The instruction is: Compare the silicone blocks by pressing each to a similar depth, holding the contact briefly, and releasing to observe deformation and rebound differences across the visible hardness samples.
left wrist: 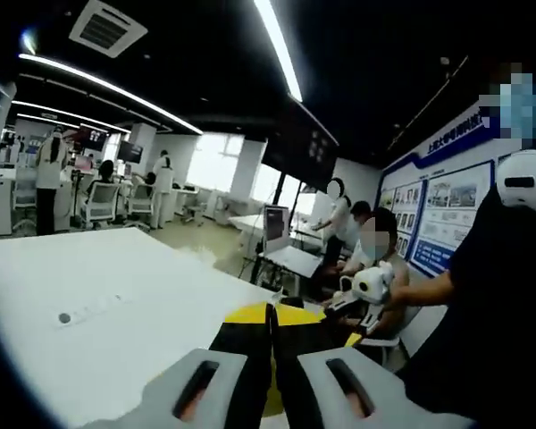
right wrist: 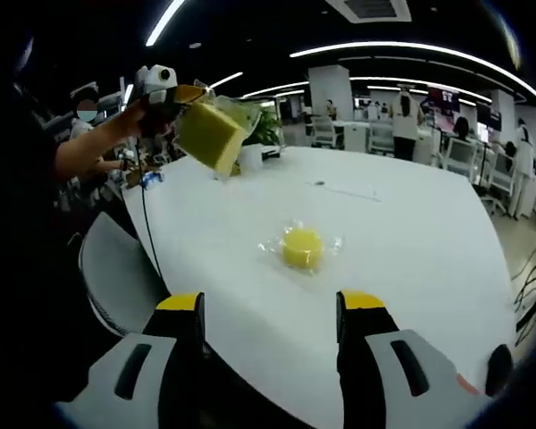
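Yellow-tipped and drawn nearly together, the left tongs (left wrist: 272,335) rise from the bottom of the left gripper view, clenched on a yellow silicone block (left wrist: 290,315) whose top shows just past their tips. To their left spreads the white counter (left wrist: 116,295), carrying a flat pale strip with a dark dot (left wrist: 82,313). To the right, a person in dark clothing holds out the right tongs (left wrist: 368,288), seen here as a white device in the hand. In the right gripper view, the left tongs (right wrist: 174,100) appear at upper left, held up above the counter's far edge with the wrapped yellow cube (right wrist: 213,132) tilted in their grip. Further right, a round yellow silicone sample (right wrist: 302,247) in clear wrapping lies alone on the counter (right wrist: 411,241), well apart from the lifted cube. At the bottom of that view the right tongs (right wrist: 270,323) stand released, jaws wide apart with nothing between them, short of the round sample.
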Motion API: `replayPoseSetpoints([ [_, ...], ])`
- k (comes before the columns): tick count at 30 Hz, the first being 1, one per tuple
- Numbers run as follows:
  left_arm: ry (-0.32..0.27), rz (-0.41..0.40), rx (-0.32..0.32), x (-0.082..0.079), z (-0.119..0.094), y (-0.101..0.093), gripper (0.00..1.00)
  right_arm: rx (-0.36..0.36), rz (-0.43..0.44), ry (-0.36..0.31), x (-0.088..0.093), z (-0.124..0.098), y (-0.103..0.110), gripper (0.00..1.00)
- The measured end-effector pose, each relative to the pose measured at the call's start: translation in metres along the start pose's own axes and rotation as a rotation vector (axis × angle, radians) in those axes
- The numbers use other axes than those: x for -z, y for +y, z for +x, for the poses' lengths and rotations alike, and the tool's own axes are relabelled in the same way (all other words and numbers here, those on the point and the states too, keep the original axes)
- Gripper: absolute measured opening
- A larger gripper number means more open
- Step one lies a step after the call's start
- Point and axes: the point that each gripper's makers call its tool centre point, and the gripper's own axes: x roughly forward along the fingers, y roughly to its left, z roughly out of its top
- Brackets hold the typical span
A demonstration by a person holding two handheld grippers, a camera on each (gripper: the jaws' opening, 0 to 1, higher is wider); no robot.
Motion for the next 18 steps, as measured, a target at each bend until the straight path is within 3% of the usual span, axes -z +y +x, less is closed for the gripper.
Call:
replayPoseSetpoints([
  [8, 0.008, 0.025, 0.066, -0.005, 0.011, -0.020, 0.00, -0.050, -0.007, -0.087, -0.032, 0.006, 0.005, 0.55],
  [18, 0.029, 0.050, 0.139, -0.003, 0.023, -0.042, 0.00, -0.184, -0.023, -0.179, -0.081, 0.026, 0.019, 0.56],
])
